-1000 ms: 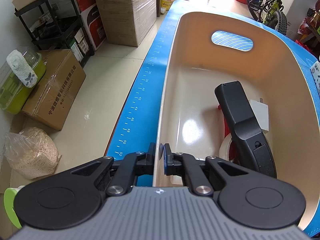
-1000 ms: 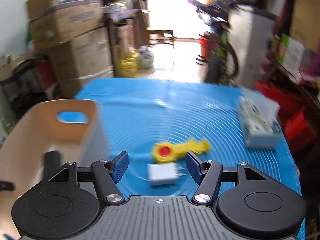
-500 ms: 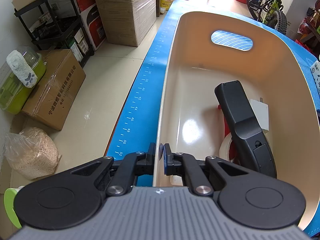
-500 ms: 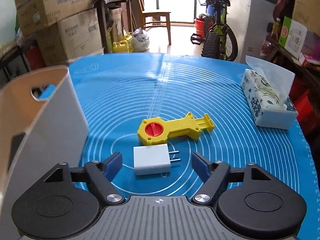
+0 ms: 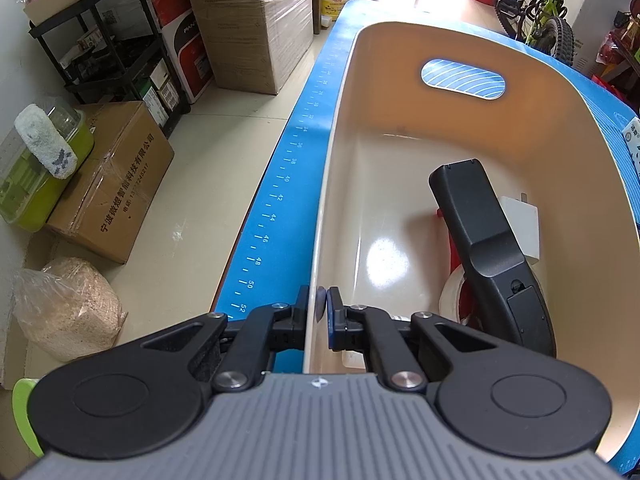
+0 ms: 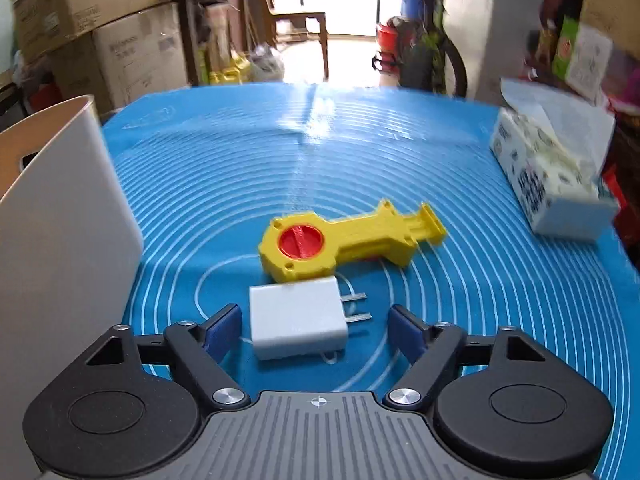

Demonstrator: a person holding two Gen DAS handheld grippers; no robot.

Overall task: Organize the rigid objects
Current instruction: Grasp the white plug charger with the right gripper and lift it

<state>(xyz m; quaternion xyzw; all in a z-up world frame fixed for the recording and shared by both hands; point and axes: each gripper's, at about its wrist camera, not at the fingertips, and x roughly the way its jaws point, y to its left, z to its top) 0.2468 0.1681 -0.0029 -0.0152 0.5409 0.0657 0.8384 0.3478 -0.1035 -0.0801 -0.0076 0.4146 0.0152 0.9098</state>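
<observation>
My left gripper (image 5: 319, 309) is shut on the near wall of the cream bin (image 5: 320, 216). Inside the bin lie a black handle-shaped device (image 5: 486, 248), a white charger (image 5: 520, 226), a tape roll (image 5: 450, 300) and something red, partly hidden. In the right wrist view my right gripper (image 6: 314, 330) is open, its blue pads on either side of a white plug charger (image 6: 298, 322) that lies on the blue mat (image 6: 280, 152). A yellow tool with a red disc (image 6: 340, 244) lies just beyond the charger. The bin's outer wall (image 6: 60, 220) stands at the left.
A tissue box (image 6: 552, 176) sits at the mat's right edge. Left of the table are cardboard boxes (image 5: 116, 176), a black shelf (image 5: 120, 40), a green container (image 5: 36, 168) and a bag of shavings (image 5: 64, 312) on the floor. Bicycles stand at the back.
My right gripper has moved down and forward, so the white charger now sits between its open pads. The left gripper and the bin have not moved.
</observation>
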